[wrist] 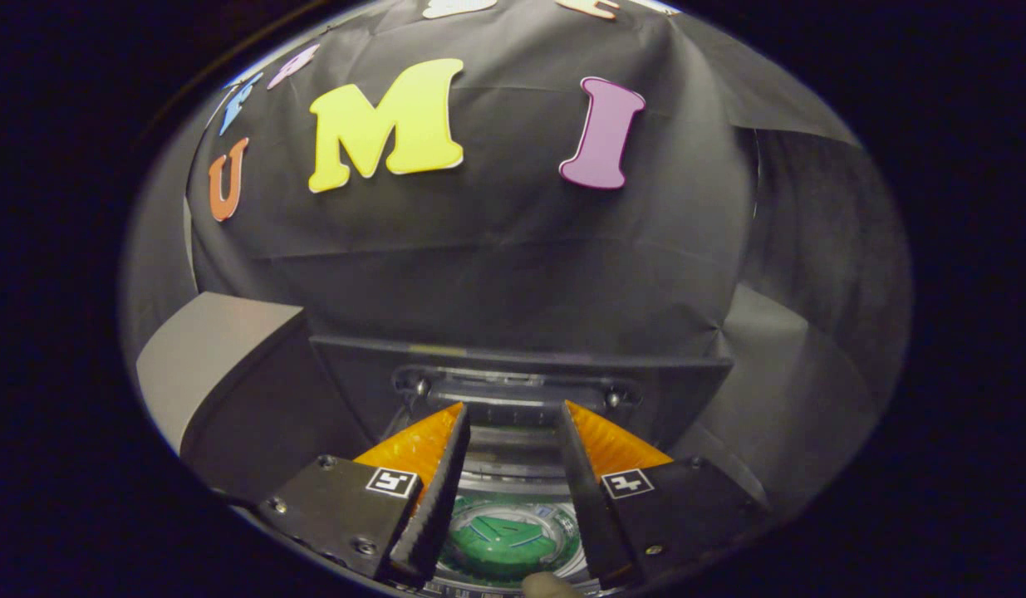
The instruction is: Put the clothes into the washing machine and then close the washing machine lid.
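Observation:
My gripper (513,407) is open, with nothing between its fingers, and it hangs right over the washing machine's round drum opening (513,486). Deep in the drum, seen between the fingers, lies something green (504,540); I cannot tell whether it is cloth. The dark lid (521,365) stands raised just beyond the fingertips, and its handle recess (513,389) faces me. A small pale thing (552,586) shows at the drum's near rim, too cut off to name.
A grey box-like body (213,349) stands to the left of the raised lid. The booth's black cloth wall (496,249) rises close behind the machine. Grey cloth (770,390) drapes to the right of the lid.

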`<state>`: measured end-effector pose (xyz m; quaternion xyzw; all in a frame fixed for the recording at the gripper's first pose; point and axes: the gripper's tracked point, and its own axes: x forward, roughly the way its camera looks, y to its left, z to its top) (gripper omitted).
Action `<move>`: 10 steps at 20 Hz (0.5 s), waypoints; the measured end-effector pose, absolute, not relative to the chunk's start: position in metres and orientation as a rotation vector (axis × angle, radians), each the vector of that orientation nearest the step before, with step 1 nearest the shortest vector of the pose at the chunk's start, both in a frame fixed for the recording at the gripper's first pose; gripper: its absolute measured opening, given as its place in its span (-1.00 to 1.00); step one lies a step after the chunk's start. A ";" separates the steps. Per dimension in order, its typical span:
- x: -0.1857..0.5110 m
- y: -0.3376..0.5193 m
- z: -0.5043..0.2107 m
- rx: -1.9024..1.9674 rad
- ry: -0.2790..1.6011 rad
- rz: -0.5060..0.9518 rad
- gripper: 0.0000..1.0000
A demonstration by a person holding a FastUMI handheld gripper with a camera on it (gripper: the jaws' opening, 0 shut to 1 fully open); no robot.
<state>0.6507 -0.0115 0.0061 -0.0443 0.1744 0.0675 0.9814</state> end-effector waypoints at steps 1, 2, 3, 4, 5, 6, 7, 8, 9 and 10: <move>0.658 -0.012 0.013 -0.084 0.344 0.131 0.34; 0.663 -0.013 0.018 -0.077 0.338 0.128 0.34; 0.668 -0.012 0.023 -0.070 0.332 0.126 0.34; 0.677 -0.012 0.028 -0.067 0.324 0.122 0.34; 0.685 -0.013 0.031 -0.066 0.324 0.117 0.34; 0.692 -0.010 0.031 -0.062 0.330 0.122 0.34; 0.698 -0.008 0.031 -0.054 0.339 0.123 0.34; 0.706 -0.005 0.031 -0.048 0.345 0.125 0.34; 0.713 -0.003 0.030 -0.055 0.349 0.123 0.34; 0.719 -0.003 0.029 -0.062 0.341 0.118 0.34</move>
